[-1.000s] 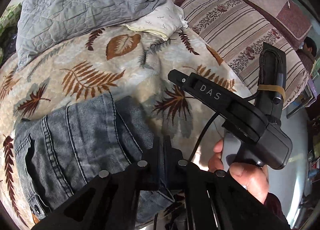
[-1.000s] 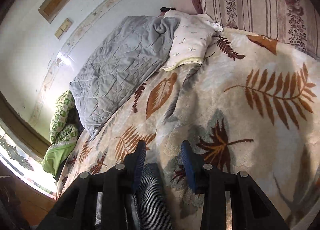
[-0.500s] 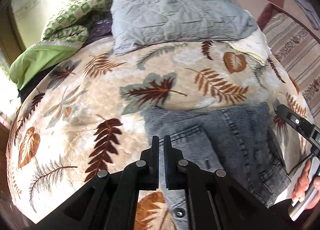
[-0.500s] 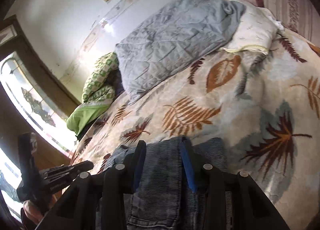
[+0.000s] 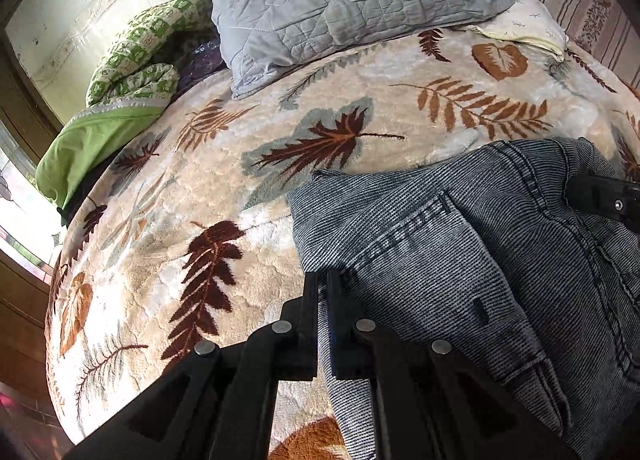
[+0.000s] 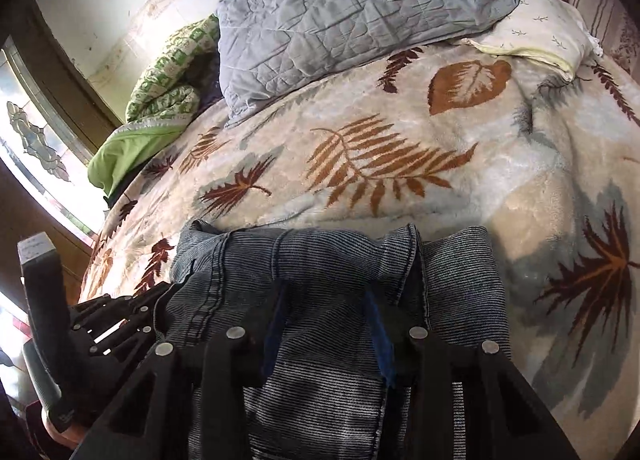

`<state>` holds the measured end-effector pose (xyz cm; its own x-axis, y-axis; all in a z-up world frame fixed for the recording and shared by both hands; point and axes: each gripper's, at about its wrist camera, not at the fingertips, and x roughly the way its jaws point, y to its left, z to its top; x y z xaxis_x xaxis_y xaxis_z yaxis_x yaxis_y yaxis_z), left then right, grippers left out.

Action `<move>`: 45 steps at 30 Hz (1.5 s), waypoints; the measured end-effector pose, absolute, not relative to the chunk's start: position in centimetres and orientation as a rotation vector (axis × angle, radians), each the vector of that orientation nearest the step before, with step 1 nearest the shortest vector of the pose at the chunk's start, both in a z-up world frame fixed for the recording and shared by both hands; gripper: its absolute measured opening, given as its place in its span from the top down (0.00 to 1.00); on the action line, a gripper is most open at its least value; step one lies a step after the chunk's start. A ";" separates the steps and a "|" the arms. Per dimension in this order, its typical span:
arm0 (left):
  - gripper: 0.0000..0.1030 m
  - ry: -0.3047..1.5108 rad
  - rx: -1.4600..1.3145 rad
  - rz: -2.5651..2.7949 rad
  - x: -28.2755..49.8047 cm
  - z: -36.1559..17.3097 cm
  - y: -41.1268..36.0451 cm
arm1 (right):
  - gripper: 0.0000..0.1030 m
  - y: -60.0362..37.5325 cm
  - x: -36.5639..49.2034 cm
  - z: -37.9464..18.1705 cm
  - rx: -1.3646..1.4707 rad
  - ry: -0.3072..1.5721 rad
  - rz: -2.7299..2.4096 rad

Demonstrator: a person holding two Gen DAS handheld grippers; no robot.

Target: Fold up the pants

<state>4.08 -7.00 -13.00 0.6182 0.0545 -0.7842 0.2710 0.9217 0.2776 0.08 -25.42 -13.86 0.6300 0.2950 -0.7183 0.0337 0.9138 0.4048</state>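
While both grippers tilt downward, the jeans [image 5: 460,260] lie bunched on the leaf-print blanket [image 5: 192,196].
Left gripper [image 5: 322,292] pinches the denim edge; right gripper [image 6: 326,324], jaws parting, straddles the fabric.

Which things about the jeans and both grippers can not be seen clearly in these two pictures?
- Left wrist view: the jeans are cut off by the lower right edge; the left gripper hides any pinched fabric.
- Right wrist view: the right gripper covers the lower jeans; contact of its pads is unclear.
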 end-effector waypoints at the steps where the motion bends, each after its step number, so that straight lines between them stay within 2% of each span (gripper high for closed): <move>1: 0.97 0.907 0.365 -0.135 4.1 -12.7 -6.6 | 0.59 -25.2 -0.3 -13.4 0.385 0.874 0.148; 3: 0.94 0.917 0.310 -0.145 4.1 -12.1 -5.8 | 0.59 -24.7 -1.3 -12.4 0.349 0.842 0.151; 5: 0.82 0.896 0.275 -0.144 3.7 -11.2 -5.3 | 0.59 -24.3 -2.4 -11.5 0.324 0.814 0.166; 7: 0.54 0.848 0.261 -0.148 3.0 -10.0 -5.1 | 0.59 -23.8 -3.5 -10.9 0.298 0.796 0.179; 9: 0.46 0.785 0.257 -0.153 2.2 -8.7 -5.1 | 0.59 -23.1 -4.5 -10.3 0.251 0.775 0.175; 11: 0.43 0.739 0.263 -0.158 1.5 -7.6 -5.2 | 0.59 -22.4 -5.4 -10.0 0.219 0.765 0.178; 14: 0.33 0.722 0.257 -0.179 0.8 -6.9 -5.2 | 0.58 -21.8 -6.6 -10.0 0.219 0.767 0.184; 25: 0.32 0.760 0.264 -0.209 -0.6 -7.8 -5.3 | 0.55 -21.0 -7.4 -12.3 0.215 0.855 0.160; 30: 0.32 0.855 0.308 -0.224 -0.7 -11.0 -6.3 | 0.54 -21.3 -7.3 -12.7 0.228 0.872 0.172; 38: 0.30 0.842 0.352 -0.224 -1.3 -13.3 -6.2 | 0.54 -21.1 -8.0 -13.1 0.215 0.880 0.177; 45: 0.29 0.863 0.270 -0.259 -0.6 -11.3 -5.1 | 0.54 -22.5 -8.5 -12.4 0.288 0.881 0.221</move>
<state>-0.62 -5.05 -11.34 0.6233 -0.1145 -0.7735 0.3311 0.9348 0.1284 -8.47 -22.49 -12.44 0.6177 0.3066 -0.7242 -0.0714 0.9389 0.3366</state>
